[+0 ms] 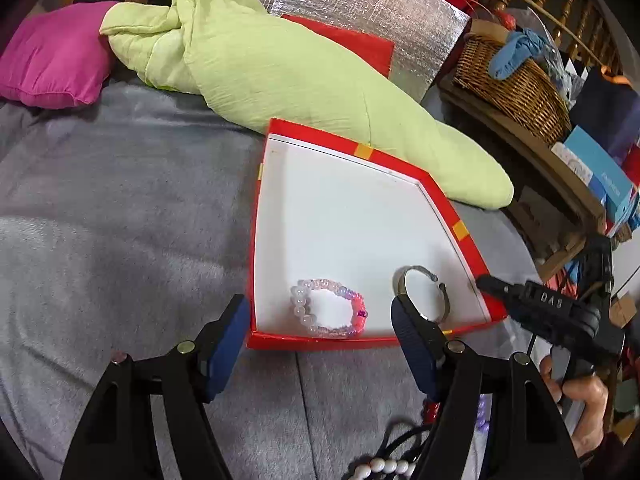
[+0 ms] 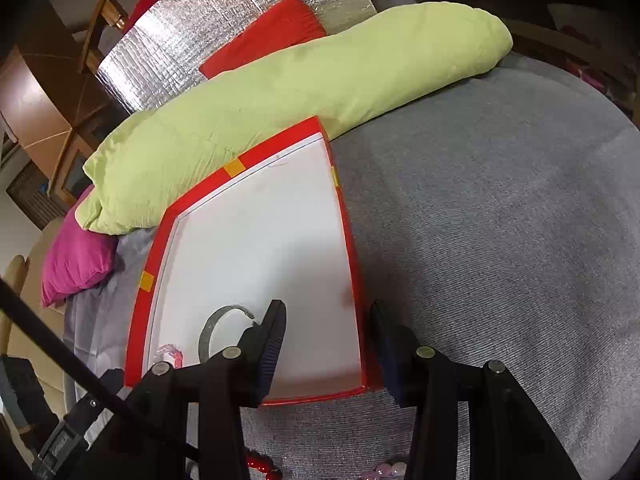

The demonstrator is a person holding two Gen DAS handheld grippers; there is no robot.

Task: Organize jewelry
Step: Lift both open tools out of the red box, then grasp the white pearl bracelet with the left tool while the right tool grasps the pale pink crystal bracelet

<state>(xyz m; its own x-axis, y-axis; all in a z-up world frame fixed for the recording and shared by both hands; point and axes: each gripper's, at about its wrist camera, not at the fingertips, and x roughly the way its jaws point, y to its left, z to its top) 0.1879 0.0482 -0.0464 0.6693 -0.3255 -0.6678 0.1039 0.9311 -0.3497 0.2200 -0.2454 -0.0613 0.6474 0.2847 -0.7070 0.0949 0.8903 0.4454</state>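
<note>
A red box with a white inside (image 1: 360, 216) lies on the grey blanket; it also shows in the right wrist view (image 2: 256, 248). In it lie a pink and lilac bead bracelet (image 1: 328, 308) and a silver cuff bangle (image 1: 424, 292), the bangle also in the right wrist view (image 2: 220, 328). My left gripper (image 1: 320, 344) is open and empty at the box's near edge. My right gripper (image 2: 328, 344) is open and empty, its jaws either side of the box's near right corner. More beaded jewelry (image 1: 384, 464) lies on the blanket below the left gripper.
A long light-green pillow (image 1: 280, 76) lies behind the box, a pink cushion (image 1: 56, 56) at far left. A wicker basket (image 1: 512, 76) and a wooden shelf stand at the right. Red and pink beads (image 2: 264, 464) lie near the right gripper.
</note>
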